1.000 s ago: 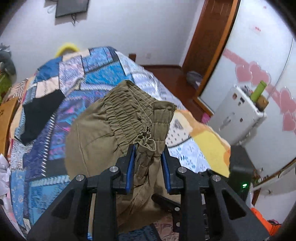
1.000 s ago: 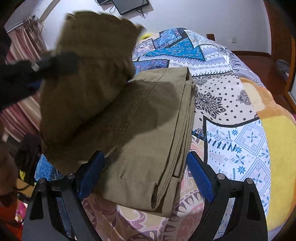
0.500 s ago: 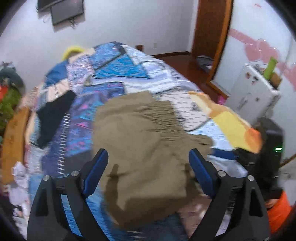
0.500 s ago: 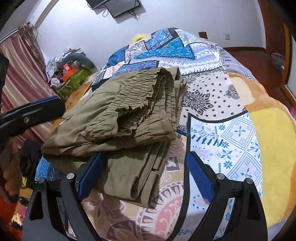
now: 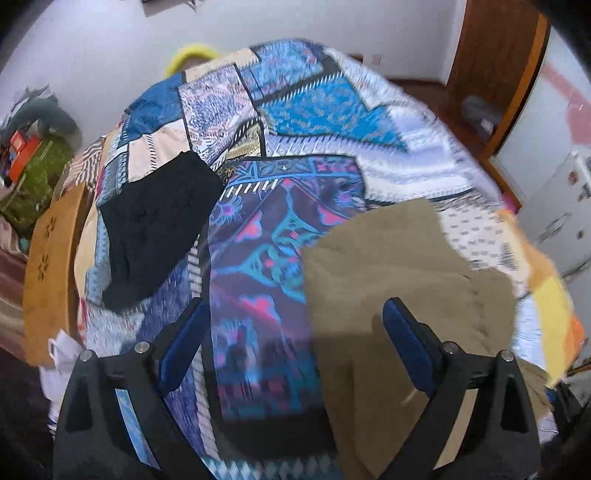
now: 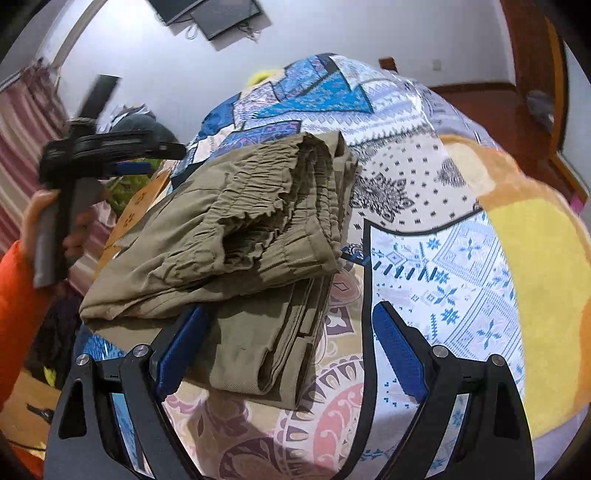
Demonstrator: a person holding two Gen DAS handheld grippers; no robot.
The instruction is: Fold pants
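Note:
The olive-green pants [image 6: 236, 251] lie folded in a stack on the patterned bedspread [image 6: 443, 266], the elastic waistband on top. In the left wrist view they [image 5: 399, 280] sit at the right, blurred. My left gripper [image 5: 291, 347] is open and empty, above the bed to the left of the pants; it also shows in the right wrist view [image 6: 110, 155], held in a hand. My right gripper [image 6: 286, 354] is open and empty, its left finger [image 6: 181, 347] close over the near edge of the stack.
A black garment [image 5: 151, 225] lies on the bedspread at the left. A wooden board [image 5: 48, 266] runs along the bed's left side, clutter beyond. A wooden door [image 5: 495, 62] and a white appliance [image 5: 557, 206] stand at the right. A screen [image 6: 218, 14] hangs on the wall.
My left gripper let go of the waistband, opened wide, and swung away to the left. The top half of the pants dropped flat onto the lower half. My right gripper stayed open.

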